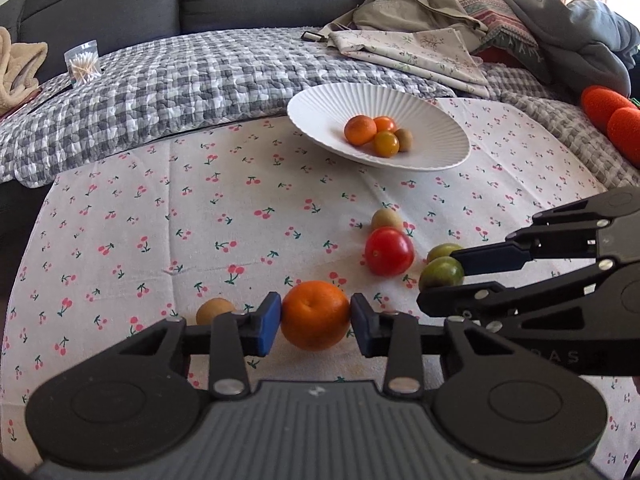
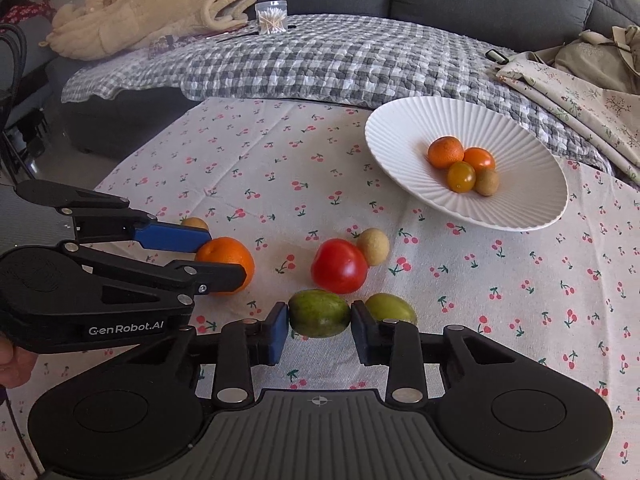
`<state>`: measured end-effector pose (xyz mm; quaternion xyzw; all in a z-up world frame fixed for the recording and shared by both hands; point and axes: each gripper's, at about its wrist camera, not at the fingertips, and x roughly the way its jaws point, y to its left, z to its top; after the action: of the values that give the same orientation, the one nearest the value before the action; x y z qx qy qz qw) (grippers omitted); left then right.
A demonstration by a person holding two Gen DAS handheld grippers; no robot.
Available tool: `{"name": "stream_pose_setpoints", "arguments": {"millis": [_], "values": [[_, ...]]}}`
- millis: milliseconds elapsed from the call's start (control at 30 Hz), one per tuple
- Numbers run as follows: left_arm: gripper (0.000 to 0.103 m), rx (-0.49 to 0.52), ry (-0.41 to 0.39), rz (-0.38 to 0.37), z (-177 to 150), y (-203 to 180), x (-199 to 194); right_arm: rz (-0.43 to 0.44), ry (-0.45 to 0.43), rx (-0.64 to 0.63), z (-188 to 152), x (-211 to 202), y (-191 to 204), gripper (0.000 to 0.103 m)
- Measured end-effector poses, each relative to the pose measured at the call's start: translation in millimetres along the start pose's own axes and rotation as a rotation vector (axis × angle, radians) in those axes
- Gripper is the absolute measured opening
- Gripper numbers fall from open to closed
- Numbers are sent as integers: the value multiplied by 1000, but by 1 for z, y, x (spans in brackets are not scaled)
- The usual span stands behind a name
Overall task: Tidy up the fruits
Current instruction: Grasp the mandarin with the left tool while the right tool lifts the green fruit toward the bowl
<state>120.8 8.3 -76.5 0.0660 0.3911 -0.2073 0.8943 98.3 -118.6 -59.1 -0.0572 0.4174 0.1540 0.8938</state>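
Orange clamped between left gripper pads. Green tomato clamped in right gripper; both resting on cherry-print cloth

The right wrist view shows one clear marking: "GenRobot.AI" in white letters on the black body of the left gripper, near the picture's left edge. In the left wrist view, faint embossed letters on the right gripper body are too dim to read.
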Motion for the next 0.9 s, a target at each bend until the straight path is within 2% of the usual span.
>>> {"name": "stream_pose_setpoints", "arguments": {"millis": [167,433,900], "values": [[36,-32,-31,-24,5,-1,-10,6,-18,18,6,-16,-4,32],[36,-59,-81,-20,15,-1,-23,3,-60,63,14,-36,-20,32],[36,-121,-136,-23,40,-3,-29,-36,-136,160,24,-63,-68,32]]}}
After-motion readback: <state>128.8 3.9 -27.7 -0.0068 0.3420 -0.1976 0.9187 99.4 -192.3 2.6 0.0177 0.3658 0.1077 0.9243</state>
